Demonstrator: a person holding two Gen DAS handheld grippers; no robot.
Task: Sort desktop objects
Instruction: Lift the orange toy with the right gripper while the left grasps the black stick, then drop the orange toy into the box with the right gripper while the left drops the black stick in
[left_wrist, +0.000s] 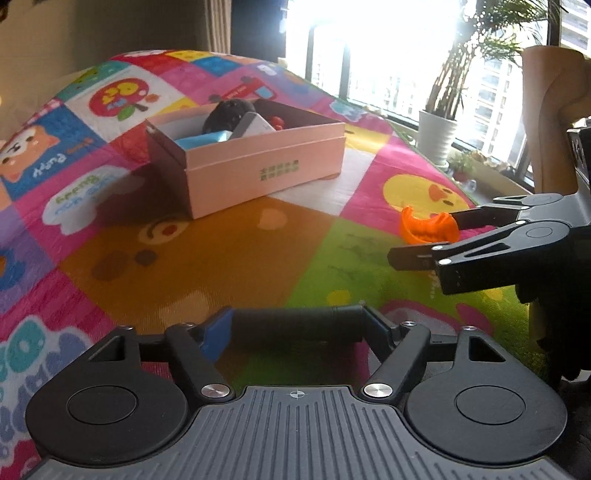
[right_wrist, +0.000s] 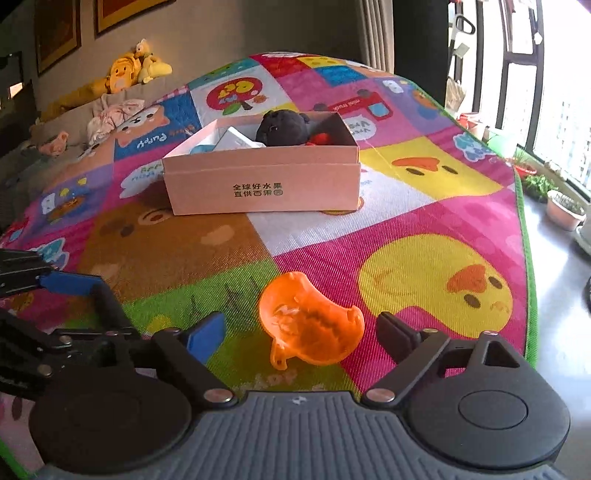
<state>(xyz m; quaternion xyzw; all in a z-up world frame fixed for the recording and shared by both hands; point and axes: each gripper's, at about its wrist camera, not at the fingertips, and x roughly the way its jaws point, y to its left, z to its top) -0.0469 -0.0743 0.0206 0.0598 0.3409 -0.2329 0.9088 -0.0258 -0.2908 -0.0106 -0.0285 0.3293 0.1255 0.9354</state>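
Black, matte and cylindrical, a roller (left_wrist: 291, 325) sits crosswise in my left gripper (left_wrist: 295, 328), pads pressed to both ends. My right gripper (right_wrist: 299, 328) stands open around a translucent orange scoop (right_wrist: 308, 321) lying on the quilted play mat (right_wrist: 424, 221), untouched. Farther off, the pink cardboard box (right_wrist: 262, 184) contains a dark plush toy (right_wrist: 282, 127).

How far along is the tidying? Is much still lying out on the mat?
Done: a black plush toy, a white carton and other bits sit in the pink box. In hand: the left claw grips a black cylinder end to end. Left: the orange plastic scoop lies on the mat between the open fingers of the right claw, not yet gripped.
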